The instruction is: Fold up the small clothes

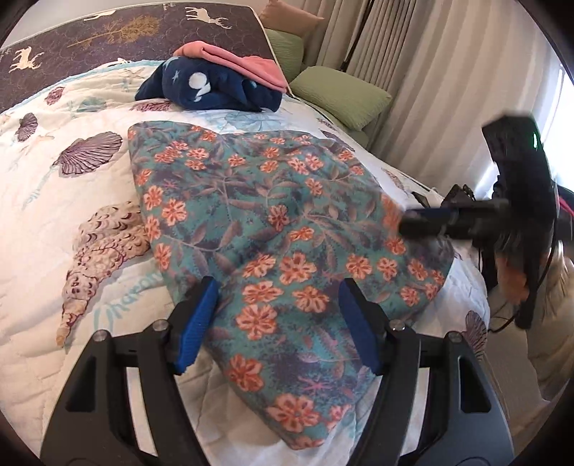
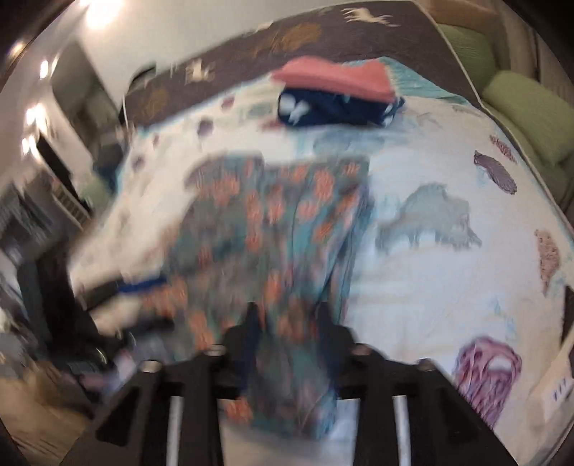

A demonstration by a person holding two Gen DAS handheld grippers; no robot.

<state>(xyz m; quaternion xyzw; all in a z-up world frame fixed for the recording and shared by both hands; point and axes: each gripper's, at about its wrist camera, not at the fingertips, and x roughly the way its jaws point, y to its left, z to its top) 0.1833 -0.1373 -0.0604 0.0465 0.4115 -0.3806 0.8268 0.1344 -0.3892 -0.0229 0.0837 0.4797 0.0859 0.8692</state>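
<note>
Floral garment (image 1: 272, 222) is on the bed quilt (image 1: 64, 200), spread across the middle and partly folded — teal fabric with orange flowers, looks like a doubled layer with a rounded fold edge toward the near side.

Left gripper (image 1: 278, 322): jaws wide apart, blue pads (image 1: 197, 322) straddling the near corner of the garment, hovering over it, not clamped on anything. Can't tell whether the pads touch the cloth.

Right gripper (image 2: 287, 322): view is heavily motion-blurred. Fingers sit fairly close together with a hanging strip of the floral fabric between them — my read is that it's gripping the garment's edge, but the blur hides the actual contact, so I can't tell. In the left wrist view the right gripper (image 1: 423, 222) shows at the garment's right edge, also smeared.

Progress, as a judgement:
- Done: pink garment (image 1: 236, 61) stacked folded on a navy garment (image 1: 211, 89) at the far end of the bed, near the dark headboard (image 1: 125, 28). Two items look finished.
- In hand: floral piece, mid-fold.
- Left: finish remaining folds, flatten, move it to the stack.
- No other unfolded clothes visible.
</note>
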